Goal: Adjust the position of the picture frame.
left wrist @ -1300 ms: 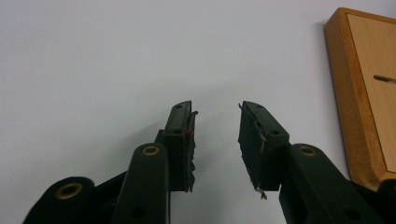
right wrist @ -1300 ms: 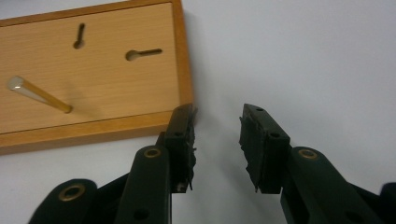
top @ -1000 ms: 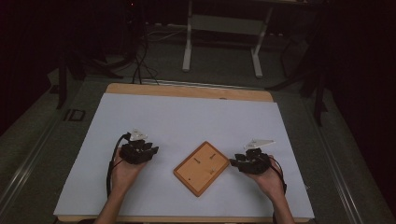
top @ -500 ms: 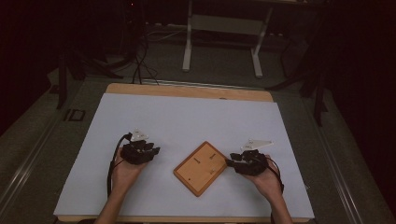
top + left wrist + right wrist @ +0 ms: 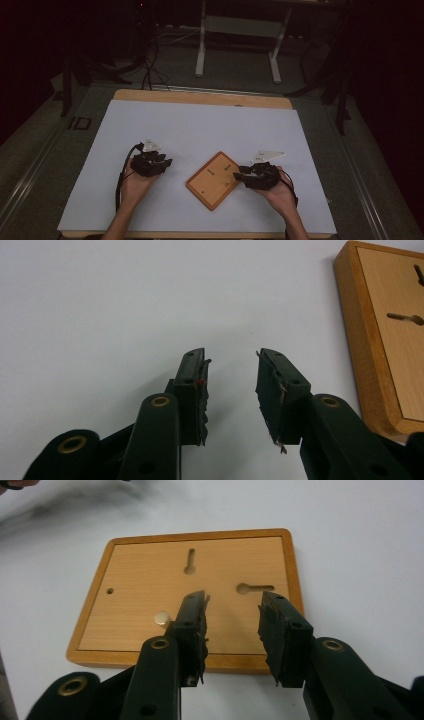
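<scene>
A flat rectangular wooden board with a raised darker rim (image 5: 214, 179) lies turned at an angle on the white-topped counter (image 5: 200, 125), between the two hands and toward the near edge. From the high view the board's face reads as plain wood with small marks; the right gripper view brings out what those are: two keyhole-shaped slots (image 5: 190, 561), a small round hole (image 5: 109, 590) near one short side, and a pale round knob (image 5: 161, 618) sitting within the rim beside the tool's left jaw. The right tool (image 5: 231, 610) hovers over the board's near edge with its jaws apart and nothing between them. The left tool (image 5: 230, 362) stands on the bare counter just beside the board, jaws likewise apart and empty; its own view catches one rounded corner of the board at the right
</scene>
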{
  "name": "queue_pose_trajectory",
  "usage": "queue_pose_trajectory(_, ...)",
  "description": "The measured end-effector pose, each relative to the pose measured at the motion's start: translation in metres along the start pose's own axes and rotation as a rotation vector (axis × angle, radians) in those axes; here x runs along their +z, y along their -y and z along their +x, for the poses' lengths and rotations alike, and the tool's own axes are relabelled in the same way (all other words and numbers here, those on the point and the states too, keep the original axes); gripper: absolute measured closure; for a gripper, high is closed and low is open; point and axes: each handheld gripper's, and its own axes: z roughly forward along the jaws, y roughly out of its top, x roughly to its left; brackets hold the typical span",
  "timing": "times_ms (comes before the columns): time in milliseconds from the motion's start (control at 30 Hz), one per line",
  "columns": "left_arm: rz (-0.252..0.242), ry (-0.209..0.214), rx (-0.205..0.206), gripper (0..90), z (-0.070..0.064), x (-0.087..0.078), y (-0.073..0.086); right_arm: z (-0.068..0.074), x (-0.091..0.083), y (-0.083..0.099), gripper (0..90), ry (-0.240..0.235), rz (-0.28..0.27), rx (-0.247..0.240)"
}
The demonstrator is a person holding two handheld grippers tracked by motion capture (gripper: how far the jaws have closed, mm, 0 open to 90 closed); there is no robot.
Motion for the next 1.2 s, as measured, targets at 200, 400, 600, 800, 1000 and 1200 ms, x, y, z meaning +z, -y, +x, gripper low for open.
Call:
queue_pose_trajectory(200,0.004,-0.001,-0.003,63.6,0.000,0.001,0.000,0.009,0.003,-0.003,63.1,-0.025,-0.001,-0.022)
queue_pose_trajectory(400,0.015,-0.002,0.001,63.2,-0.001,0.003,0.001,0.019,0.008,-0.005,63.4,-0.056,0.003,-0.044)
queue_pose_trajectory(600,0.017,-0.002,0.001,63.2,-0.001,0.004,0.001,0.026,0.024,0.000,66.9,-0.057,0.043,-0.057)
queue_pose_trajectory(800,0.019,-0.002,-0.002,63.0,0.000,0.004,0.001,0.028,0.035,0.007,74.5,-0.023,0.060,-0.057)
queue_pose_trajectory(1000,0.021,-0.002,-0.001,63.0,0.000,0.004,0.001,0.031,0.039,0.013,78.2,0.006,0.056,-0.061)
queue_pose_trajectory(1200,0.032,-0.001,0.004,62.9,-0.001,0.006,0.001,0.036,0.040,0.013,83.1,0.032,0.047,-0.058)
